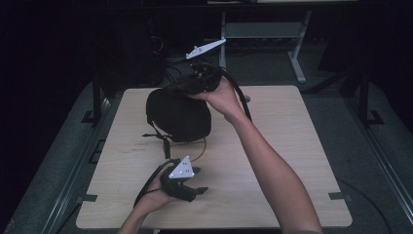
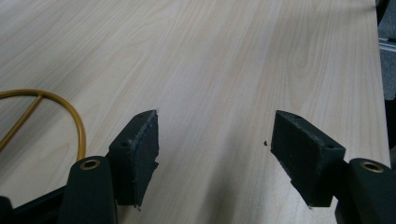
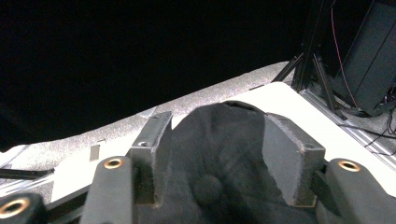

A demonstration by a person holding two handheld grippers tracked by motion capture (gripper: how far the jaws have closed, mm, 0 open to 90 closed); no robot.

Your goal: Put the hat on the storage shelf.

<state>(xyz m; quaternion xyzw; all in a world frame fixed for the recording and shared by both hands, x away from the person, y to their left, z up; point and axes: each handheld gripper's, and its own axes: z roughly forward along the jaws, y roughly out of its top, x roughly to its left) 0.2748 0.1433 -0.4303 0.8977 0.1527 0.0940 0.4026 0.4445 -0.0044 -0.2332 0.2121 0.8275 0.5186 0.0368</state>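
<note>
A: What's in hand right now?

B: The black cap [image 1: 179, 114] sits on the far middle of the tabletop [image 1: 272, 146], crown up. The right hand-held gripper [image 1: 187, 87] is at the cap's far top edge. In the right gripper view the cap's cloth [image 3: 217, 154] bulges up between the two jaws, but the jaws stand apart and don't look pressed onto it. I'd call that a let-go, with the cap set down.

A: And the left one?

B: The left hand-held gripper [image 1: 195, 181] rests low near the front edge, jaws wide apart with nothing between them, only bare wood in the left gripper view. A thin yellow wire loop [image 2: 56, 116] lies just beside it and runs under the cap's near side.

A: Next move?

B: My guess is that the right one lifts clear without dragging the cloth, or closes again for a better hold on the crown. Soft fabric sags, so a grip needs a good fold.

A: The surroundings?

B: Pale wood-grain top, uncluttered. The room is dark, with grey carpet [image 1: 380, 122], black frame legs and a white desk frame [image 1: 263, 31] behind.
</note>
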